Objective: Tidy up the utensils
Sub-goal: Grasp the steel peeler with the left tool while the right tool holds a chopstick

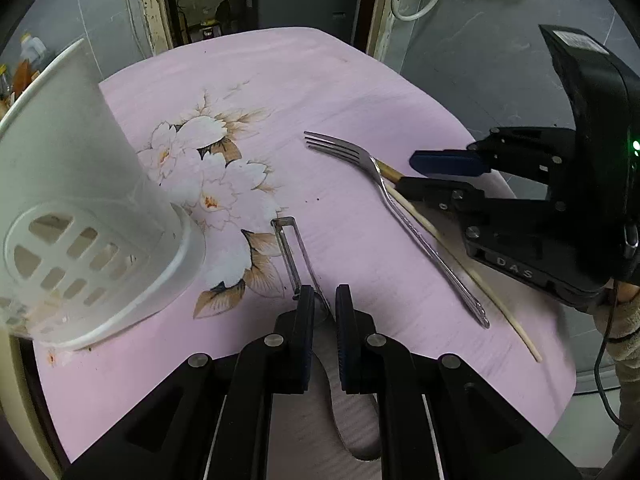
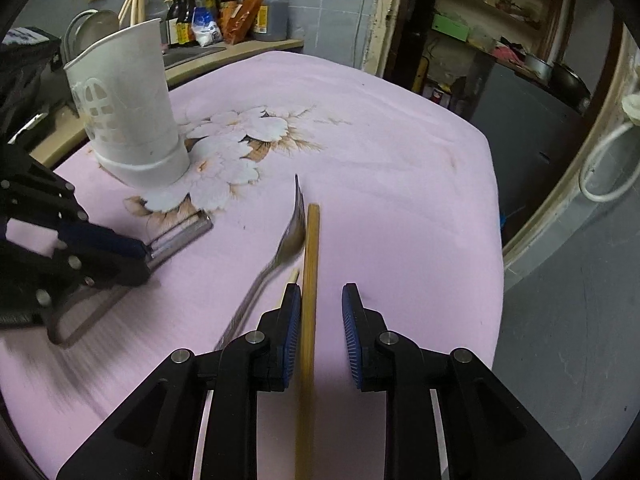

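Peeler [image 1: 294,254] is being gripped at handle by left claw [image 1: 321,300], jaws narrow. Chopstick [image 2: 309,280] is being straddled by right claw [image 2: 321,300], jaws parted, only left pad touching. Fork [image 1: 396,220] lying mid-desk [image 1: 360,80]; white holder [image 2: 128,120] standing near far left corner.

Left wrist view: camera sits behind left tongs [image 1: 321,300], looks steeply down along them onto pink floral worktop [image 1: 360,92], close range; white utensil holder [image 1: 80,200] looms at left edge, right tongs [image 1: 412,174] enter from right.
Right wrist view: camera sits behind right tongs [image 2: 321,304], faces down and forward across same worktop [image 2: 400,140], close range; left tongs [image 2: 146,258] enter from left, holder [image 2: 128,112] farther off.
Shared by both views: worktop, holder, fork [image 1: 400,220] [image 2: 280,256], peeler [image 1: 294,256] [image 2: 180,236], chopsticks [image 1: 460,264] [image 2: 310,280].
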{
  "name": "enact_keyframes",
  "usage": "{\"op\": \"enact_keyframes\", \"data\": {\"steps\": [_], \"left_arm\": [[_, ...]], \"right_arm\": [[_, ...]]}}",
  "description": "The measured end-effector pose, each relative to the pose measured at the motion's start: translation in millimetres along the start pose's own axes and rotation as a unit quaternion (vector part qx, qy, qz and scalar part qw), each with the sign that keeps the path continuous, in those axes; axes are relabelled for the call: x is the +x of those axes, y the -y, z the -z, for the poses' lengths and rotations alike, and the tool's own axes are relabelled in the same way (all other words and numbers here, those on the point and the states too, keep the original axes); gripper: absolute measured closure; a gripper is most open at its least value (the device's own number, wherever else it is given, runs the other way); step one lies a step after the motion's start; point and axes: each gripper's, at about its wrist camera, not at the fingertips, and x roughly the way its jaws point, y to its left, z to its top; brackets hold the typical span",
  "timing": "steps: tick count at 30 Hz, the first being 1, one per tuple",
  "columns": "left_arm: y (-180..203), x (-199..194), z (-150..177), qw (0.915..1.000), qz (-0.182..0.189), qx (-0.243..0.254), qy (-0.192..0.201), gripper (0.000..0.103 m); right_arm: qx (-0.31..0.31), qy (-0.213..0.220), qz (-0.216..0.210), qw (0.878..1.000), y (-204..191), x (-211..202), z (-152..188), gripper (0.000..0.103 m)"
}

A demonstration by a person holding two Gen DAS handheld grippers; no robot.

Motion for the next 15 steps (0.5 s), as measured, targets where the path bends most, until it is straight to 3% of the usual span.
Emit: {"op": "enact_keyframes", "data": {"steps": [15], "left_arm": [[5.5,19.4,-20.4,0.9986,-0.032,0.024,-0.034,0.094]], "right_arm": [[0.013,-0.022,-0.033,0.999,3.8,9.1,-12.4,0.083]]}}
